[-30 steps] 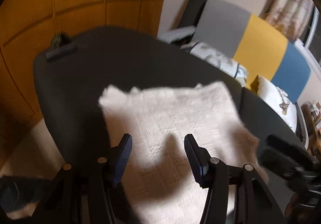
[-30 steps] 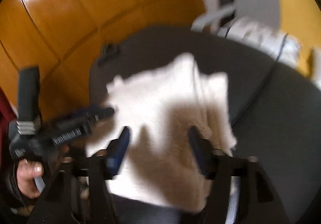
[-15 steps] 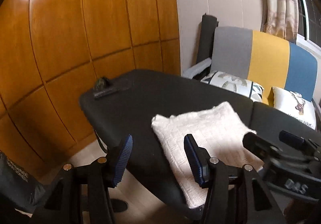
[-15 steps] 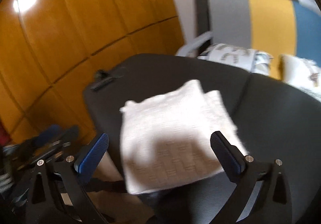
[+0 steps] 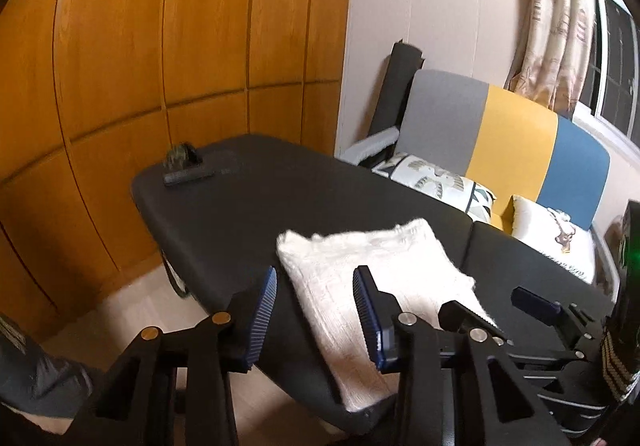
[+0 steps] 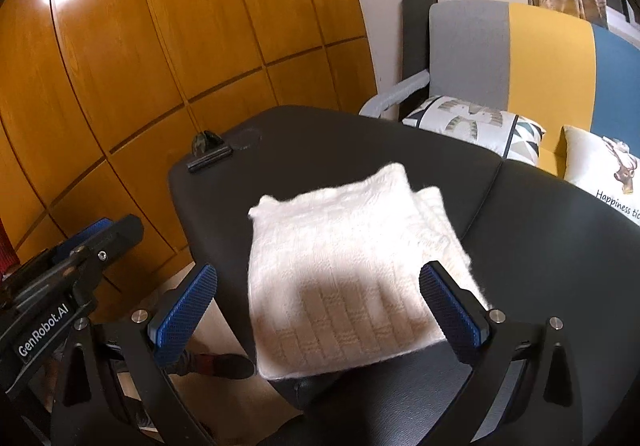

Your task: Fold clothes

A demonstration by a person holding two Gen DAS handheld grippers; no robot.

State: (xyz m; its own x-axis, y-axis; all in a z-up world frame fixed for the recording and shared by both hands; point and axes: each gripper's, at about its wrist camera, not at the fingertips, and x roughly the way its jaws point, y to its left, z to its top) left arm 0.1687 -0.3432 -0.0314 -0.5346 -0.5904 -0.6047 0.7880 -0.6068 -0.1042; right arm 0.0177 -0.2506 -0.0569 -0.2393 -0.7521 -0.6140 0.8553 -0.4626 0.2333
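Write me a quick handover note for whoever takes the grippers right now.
Left gripper: holds nothing, jaws closing on air, off the near edge of the table.
Right gripper: wide open, holds nothing, above the garment.
White knit garment: folded into a neat rectangle, flat on the black table near its front edge.
Done: this piece looks folded and released.
Left: no other clothes in view; check for more.

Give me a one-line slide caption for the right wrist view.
Right gripper open above a folded cream knit garment lying on a black padded table, nothing held.
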